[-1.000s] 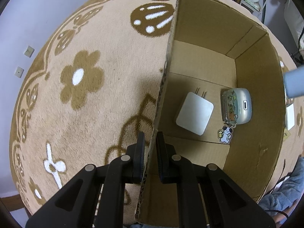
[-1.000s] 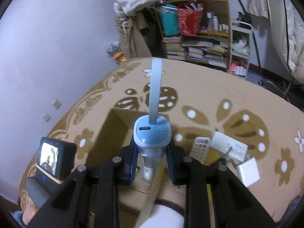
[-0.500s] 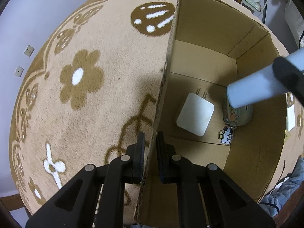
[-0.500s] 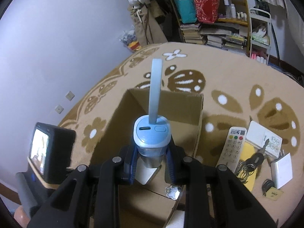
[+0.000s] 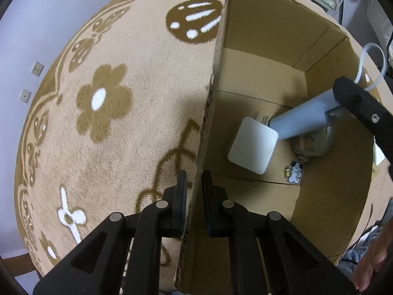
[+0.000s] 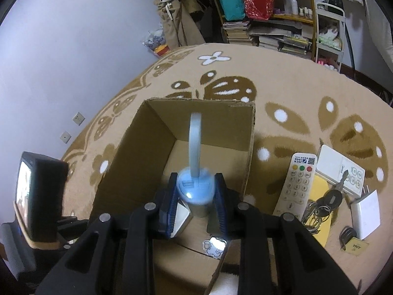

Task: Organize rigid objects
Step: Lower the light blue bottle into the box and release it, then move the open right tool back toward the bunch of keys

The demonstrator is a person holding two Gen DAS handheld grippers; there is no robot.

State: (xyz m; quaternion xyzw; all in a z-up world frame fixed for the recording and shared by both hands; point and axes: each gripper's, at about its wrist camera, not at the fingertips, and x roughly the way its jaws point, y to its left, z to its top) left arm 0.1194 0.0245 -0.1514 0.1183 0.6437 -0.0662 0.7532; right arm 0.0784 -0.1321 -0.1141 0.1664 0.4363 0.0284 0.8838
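One pale blue cylinder (image 5: 302,120) with a loop strap, tilted, lower end down inside the cardboard box (image 5: 265,32), hanging over a clear case (image 5: 312,145) on the box floor; cannot tell whether touching it. Pinched at the cap by the right gripper (image 6: 195,193), blue pads pressed to either side, jaws narrow around it.

One box, open at the top, standing on the rug. On its floor, three things: one white charger block (image 5: 253,145) with prongs, just beside the cylinder's tip; the one clear case; one small dog-shaped charm (image 5: 293,174) just beside the case.

Left gripper (image 5: 195,196) pointing straight down, clamped tight on the box's near side wall, one finger outside, one inside.

Beside the box, on the rug, well apart from its contents: one white remote (image 6: 298,182), one flat white panel (image 6: 341,169), one bunch of keys (image 6: 326,201) lying on a yellow pad (image 6: 319,221), one second white charger (image 6: 366,211), one small tan tag (image 6: 355,247).

Underneath all, a round tan rug (image 5: 118,147) with brown flowers and white dots. Behind, a pale lilac wall (image 6: 73,36) with two sockets (image 6: 78,118), and one crowded bookshelf (image 6: 270,24) with stacked books.
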